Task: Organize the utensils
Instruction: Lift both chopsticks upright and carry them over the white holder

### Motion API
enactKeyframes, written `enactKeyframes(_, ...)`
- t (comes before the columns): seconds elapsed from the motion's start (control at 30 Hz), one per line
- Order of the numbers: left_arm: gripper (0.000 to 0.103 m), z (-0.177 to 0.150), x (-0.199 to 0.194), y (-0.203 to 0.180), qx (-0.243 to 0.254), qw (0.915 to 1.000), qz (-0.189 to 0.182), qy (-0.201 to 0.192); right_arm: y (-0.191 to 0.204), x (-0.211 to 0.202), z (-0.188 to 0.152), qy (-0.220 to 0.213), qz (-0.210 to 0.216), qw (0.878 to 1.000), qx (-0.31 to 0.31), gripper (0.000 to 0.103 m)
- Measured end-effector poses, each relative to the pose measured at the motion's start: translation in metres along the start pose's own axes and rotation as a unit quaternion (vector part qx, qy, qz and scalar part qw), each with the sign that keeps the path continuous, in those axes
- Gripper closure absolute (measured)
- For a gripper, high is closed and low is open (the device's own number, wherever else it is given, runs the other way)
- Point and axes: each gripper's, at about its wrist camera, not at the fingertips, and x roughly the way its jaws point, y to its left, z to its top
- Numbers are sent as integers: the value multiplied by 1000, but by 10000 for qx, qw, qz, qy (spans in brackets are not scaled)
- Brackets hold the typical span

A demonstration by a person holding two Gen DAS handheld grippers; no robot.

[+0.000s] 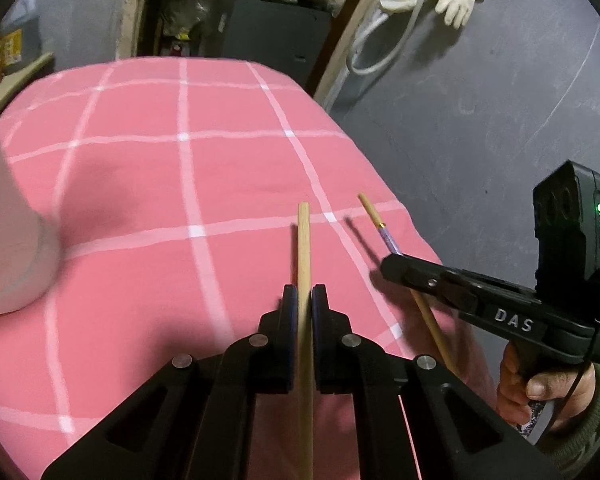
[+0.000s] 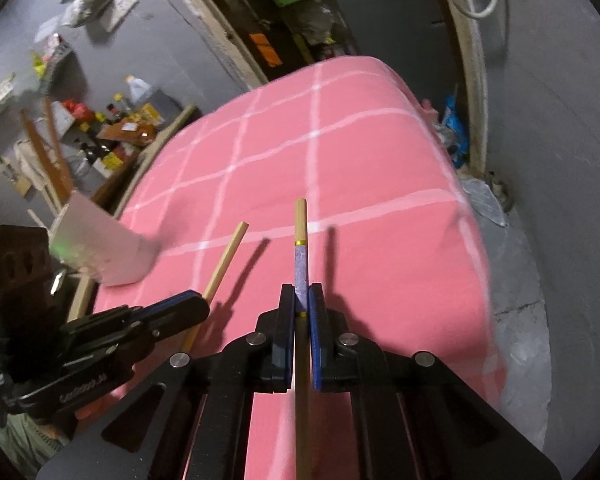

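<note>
My left gripper (image 1: 304,294) is shut on a plain wooden chopstick (image 1: 303,240) and holds it above the pink checked cloth (image 1: 160,184). My right gripper (image 2: 301,294) is shut on a second chopstick with a purple patterned band and gold rings (image 2: 301,232). In the left wrist view the right gripper (image 1: 396,266) is at the right, over the table's right edge, with its chopstick (image 1: 374,216) pointing up and left. In the right wrist view the left gripper (image 2: 196,304) is at the lower left with its chopstick (image 2: 228,256). A white container (image 2: 104,244) stands on the cloth to the left; it also shows in the left wrist view (image 1: 8,216).
The cloth-covered table (image 2: 360,152) ends at the right, with grey concrete floor (image 1: 480,120) beyond. Clutter of bottles and boxes (image 2: 112,120) lies far left. A dark cabinet (image 1: 268,28) and gloves (image 1: 456,0) are behind the table.
</note>
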Motion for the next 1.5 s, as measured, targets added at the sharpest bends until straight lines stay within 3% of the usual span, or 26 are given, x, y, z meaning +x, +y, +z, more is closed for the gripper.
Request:
enactKeyframes(0.13,98,-7,-28,1,62,9983,82,-580,17,-16,-3,-428,220,9986,-226,98)
enactKeyframes(0.27,98,-15,-60,-2,178,9910,150,-1321,41,-37,-12,-1169,558,9900,-558,98)
enactKeyframes(0.43,98,-22,-96,-5,199,9756,263,-2172,79,-62,-25,-2379,1056,9585,-1168,98)
enactKeyframes(0.57,98,-25,-123,1,143,9627,329,-2682,106,-67,-26,-2960,1298,9345,-1491,98)
enactKeyframes(0.67,98,-23,-141,8,80,9530,351,-3008,123,-68,-23,-3141,1415,9242,-1647,98)
enactKeyframes(0.83,98,-25,-170,23,7,9417,425,-3339,143,-59,-14,-3245,1651,9158,-1697,98)
enactKeyframes(1.07,98,-27,-201,38,-65,9337,505,-3544,157,-63,-10,-3591,1908,8977,-1696,98)
enactKeyframes(1.3,98,-17,-241,53,-145,9223,715,-3795,182,-71,3,-4186,2236,8625,-1756,98)
enactKeyframes(1.5,98,-8,-283,69,-253,9038,936,-4168,213,-69,22,-4515,2541,8350,-1855,98)
